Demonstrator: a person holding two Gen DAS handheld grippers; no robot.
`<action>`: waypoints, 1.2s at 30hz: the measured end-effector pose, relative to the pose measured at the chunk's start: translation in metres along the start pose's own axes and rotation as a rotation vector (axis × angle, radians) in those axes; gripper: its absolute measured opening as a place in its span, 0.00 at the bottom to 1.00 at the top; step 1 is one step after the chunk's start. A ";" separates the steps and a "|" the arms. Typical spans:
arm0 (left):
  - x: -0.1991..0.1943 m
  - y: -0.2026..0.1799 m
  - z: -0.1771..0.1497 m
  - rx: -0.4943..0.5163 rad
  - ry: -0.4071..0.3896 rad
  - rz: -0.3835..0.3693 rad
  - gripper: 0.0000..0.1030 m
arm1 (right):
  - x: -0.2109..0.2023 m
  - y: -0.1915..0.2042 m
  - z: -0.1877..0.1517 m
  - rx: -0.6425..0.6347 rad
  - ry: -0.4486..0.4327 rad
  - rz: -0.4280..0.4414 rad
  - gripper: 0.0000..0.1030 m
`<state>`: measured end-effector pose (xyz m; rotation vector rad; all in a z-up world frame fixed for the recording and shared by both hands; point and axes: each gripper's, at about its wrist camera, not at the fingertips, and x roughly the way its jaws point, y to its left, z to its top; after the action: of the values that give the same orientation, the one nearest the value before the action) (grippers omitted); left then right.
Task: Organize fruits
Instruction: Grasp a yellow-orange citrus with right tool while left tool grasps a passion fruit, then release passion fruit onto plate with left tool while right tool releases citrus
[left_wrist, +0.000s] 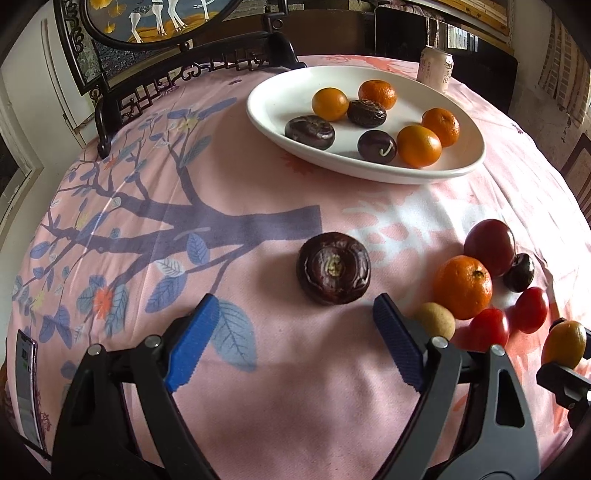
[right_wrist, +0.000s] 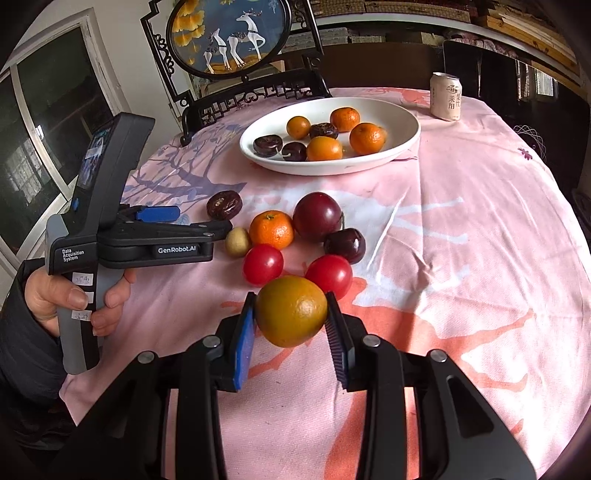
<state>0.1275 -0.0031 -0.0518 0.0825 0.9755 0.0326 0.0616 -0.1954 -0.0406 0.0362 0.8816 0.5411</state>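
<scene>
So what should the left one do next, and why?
Probably ease forward and close on the dark brown wrinkled water chestnut. The left gripper is open just short of it, while the right gripper already grips a yellow-orange citrus fruit.

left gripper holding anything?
No: the left gripper is open and empty, with the dark water chestnut lying on the tablecloth just ahead of it.

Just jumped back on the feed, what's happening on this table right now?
Fruit is being sorted onto the white plate, which already holds seven pieces. The right gripper is shut on a yellow-orange citrus fruit, held just in front of the loose pile. The left gripper is open, its fingers lined up just short of a dark water chestnut lying alone on the pink tablecloth, not yet touching it.
</scene>
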 end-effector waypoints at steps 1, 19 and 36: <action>0.001 -0.002 0.003 0.001 -0.001 0.003 0.82 | -0.001 -0.002 0.000 0.003 -0.003 0.001 0.35; -0.011 -0.016 0.005 0.053 0.004 -0.083 0.38 | -0.006 -0.004 0.021 -0.006 -0.035 -0.008 0.35; -0.030 -0.004 0.097 0.019 -0.106 -0.092 0.38 | 0.013 -0.001 0.132 -0.146 -0.166 -0.151 0.35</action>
<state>0.1912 -0.0145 0.0269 0.0559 0.8726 -0.0650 0.1663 -0.1655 0.0344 -0.1155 0.6748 0.4530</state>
